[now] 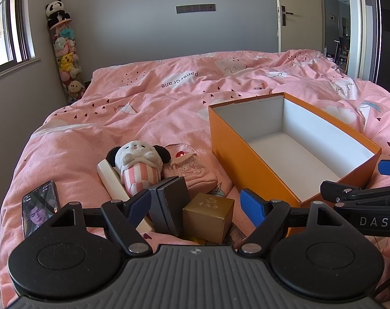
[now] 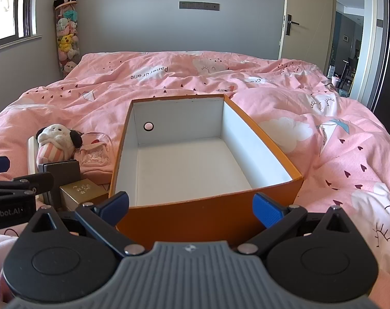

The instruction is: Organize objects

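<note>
Ahead of the left tongs [image 1: 197, 206], the white bar [image 1: 110, 180] lay half hidden under the plush [image 1: 139, 164]; the phone [image 1: 39, 208] was partly covered.

**Background stuff in your room**

You've got a bed [image 1: 148, 108] under a pink duvet with little hearts, clouds and "Paper Crane" printed on it. In the far left corner there's a tall clear tube of plush toys [image 1: 66, 59], with a panda plush [image 1: 56, 13] perched on top. Window [image 1: 4, 20] on your left, grey wall switch panel [image 1: 195, 8] straight ahead, and a door [image 1: 295, 13] with a dark handle on the right, standing open.
</note>
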A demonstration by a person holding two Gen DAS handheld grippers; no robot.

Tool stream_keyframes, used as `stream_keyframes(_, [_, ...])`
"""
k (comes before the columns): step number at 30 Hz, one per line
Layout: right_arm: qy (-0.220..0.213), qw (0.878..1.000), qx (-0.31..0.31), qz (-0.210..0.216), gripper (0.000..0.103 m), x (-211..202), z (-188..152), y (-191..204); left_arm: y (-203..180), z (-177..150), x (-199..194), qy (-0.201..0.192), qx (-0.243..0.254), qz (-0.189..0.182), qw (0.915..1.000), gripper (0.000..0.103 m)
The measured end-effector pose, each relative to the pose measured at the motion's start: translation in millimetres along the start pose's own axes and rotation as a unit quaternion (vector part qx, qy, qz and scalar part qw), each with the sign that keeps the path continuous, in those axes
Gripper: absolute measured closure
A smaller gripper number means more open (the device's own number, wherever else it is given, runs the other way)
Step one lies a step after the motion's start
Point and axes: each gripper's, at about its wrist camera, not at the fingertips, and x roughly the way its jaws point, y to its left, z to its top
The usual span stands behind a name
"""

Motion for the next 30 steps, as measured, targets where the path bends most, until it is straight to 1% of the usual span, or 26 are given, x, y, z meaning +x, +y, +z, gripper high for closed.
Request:
stream_keyframes(2, [0.0, 1.0, 0.0, 0.0, 0.001, 0, 0, 0, 0, 0, 0, 0.0, 0.0, 0.0, 1.0, 0.011])
stream_keyframes(7, [0.001, 1.0, 0.0, 0.0, 0.001, 0, 0, 0, -6, 1, -6, -0.005, 0.002, -0.007, 1.0, 0.016])
stream_keyframes(9, [0.0, 1.0, 0.0, -0.001, 0.001, 0, 0, 0, -8, 1, -7, -0.009, 0.005, -0.014, 0.9998, 0.022])
stream_keyframes(11, [0.0, 1.0, 0.0, -0.001, 0.001, 0, 0, 0, -8, 0, -6, -0.012, 0.007, -0.023, 0.9996, 0.024])
stream_keyframes(15, [-0.003, 1.0, 0.001, -0.001, 0.001, -1, -4, 0, -8, -1, -6, -0.018, 0.011, -0.036, 0.9991, 0.024])
stream_keyframes(17, [-0.007, 1.0, 0.001, 0.003, 0.001, -3, -4, 1, -8, -1, -6, -0.019, 0.015, -0.048, 0.9986, 0.024])
stream_keyframes(21, [-0.026, 1.0, -0.005, 0.017, 0.001, -4, 1, 2, -2, 1, -5, -0.025, 0.005, -0.063, 0.9977, 0.025])
stream_keyframes(23, [-0.037, 0.999, -0.003, 0.027, 0.001, -4, 4, 1, 2, 3, -4, -0.029, 0.003, -0.063, 0.9976, 0.025])
stream_keyframes(24, [-0.04, 0.999, -0.003, 0.031, 0.001, -3, 6, 1, 3, 4, -3, -0.031, 0.002, -0.06, 0.9977, 0.025])
stream_keyframes(27, [-0.041, 0.998, -0.016, 0.039, 0.001, 2, 15, 4, 10, 9, 2, -0.026, -0.001, -0.076, 0.9967, 0.025])
stream_keyframes(30, [-0.035, 0.997, -0.037, 0.063, 0.001, 12, 28, 14, 18, 12, 11, -0.022, -0.006, -0.055, 0.9982, 0.026])
